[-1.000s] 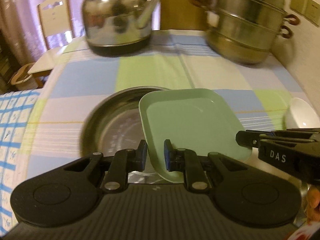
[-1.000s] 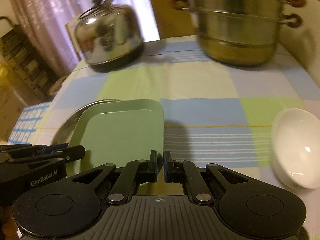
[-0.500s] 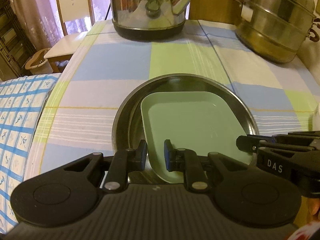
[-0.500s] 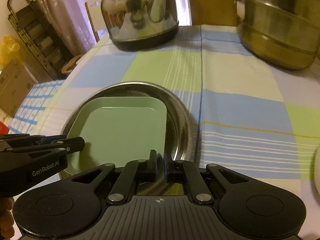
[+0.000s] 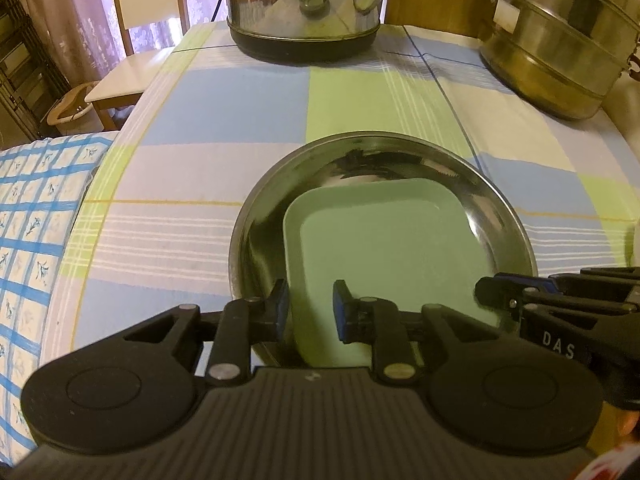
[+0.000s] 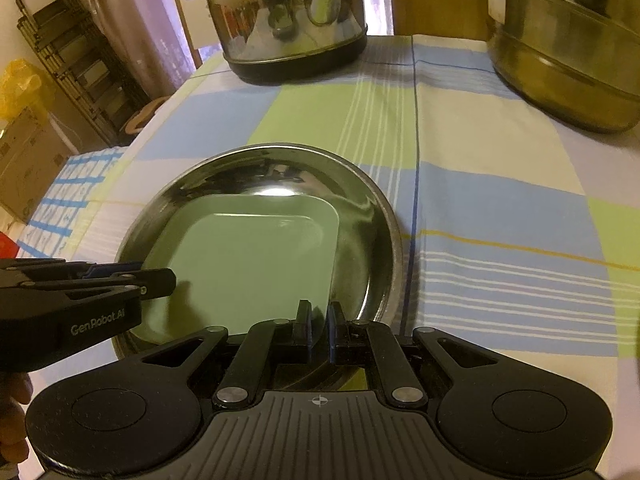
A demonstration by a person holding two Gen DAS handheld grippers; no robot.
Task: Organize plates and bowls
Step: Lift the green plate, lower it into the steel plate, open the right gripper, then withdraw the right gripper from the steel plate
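Steel plate (image 5: 504, 216) on the bench (image 5: 224, 108), ahead of both tongs, cradles the green plate (image 5: 380, 248). Left tongs (image 5: 308, 306), just opening, straddle its rim; right tongs (image 6: 319, 330) pinch its near edge. Placing step; release follows.

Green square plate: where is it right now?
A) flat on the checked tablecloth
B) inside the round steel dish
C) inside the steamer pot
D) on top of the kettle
B: the green square plate lies within the rim of the round steel dish, its far corners against the dish's inner wall; the kettle and steamer pot stand apart at the far end of the table.
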